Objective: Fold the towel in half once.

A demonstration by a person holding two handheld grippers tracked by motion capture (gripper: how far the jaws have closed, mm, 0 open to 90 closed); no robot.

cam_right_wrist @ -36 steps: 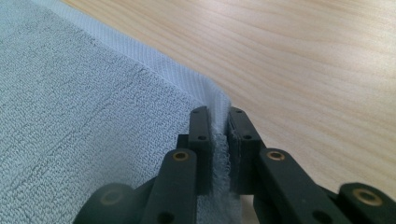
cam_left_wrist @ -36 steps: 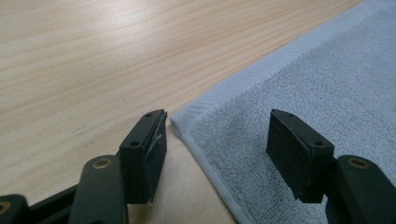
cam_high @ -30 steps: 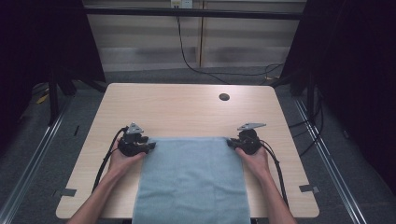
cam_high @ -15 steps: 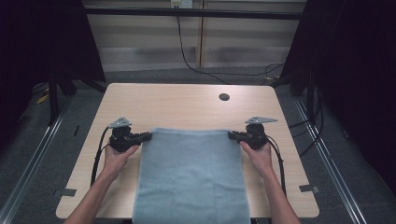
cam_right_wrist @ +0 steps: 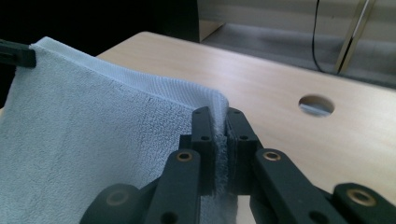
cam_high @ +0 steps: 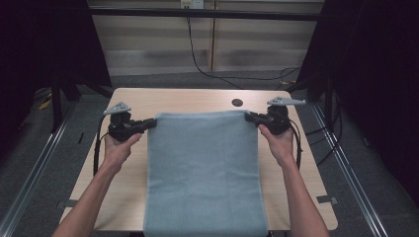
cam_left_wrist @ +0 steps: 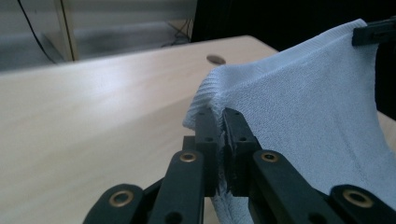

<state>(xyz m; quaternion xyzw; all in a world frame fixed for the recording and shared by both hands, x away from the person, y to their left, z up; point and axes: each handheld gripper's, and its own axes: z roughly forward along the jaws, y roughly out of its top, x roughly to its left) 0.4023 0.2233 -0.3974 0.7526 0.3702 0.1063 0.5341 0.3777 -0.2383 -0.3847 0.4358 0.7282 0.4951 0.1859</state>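
Observation:
A light blue towel hangs stretched between both grippers above the wooden table, its lower part draping over the near edge. My left gripper is shut on the towel's far left corner; its jaws have just been closing on that corner, and the left gripper view shows the cloth pinched between them. My right gripper is shut on the far right corner, with the cloth squeezed between its jaws. The top hem runs taut from one gripper to the other.
A round cable hole sits in the table near its far edge, just beyond the towel's right corner. Bare wood lies to the left and right of the towel. Dark curtains and floor rails flank the table.
Both grippers have risen and moved away from me, lifting the towel's far edge off the table. The towel, flat a second ago, now hangs stretched between them.

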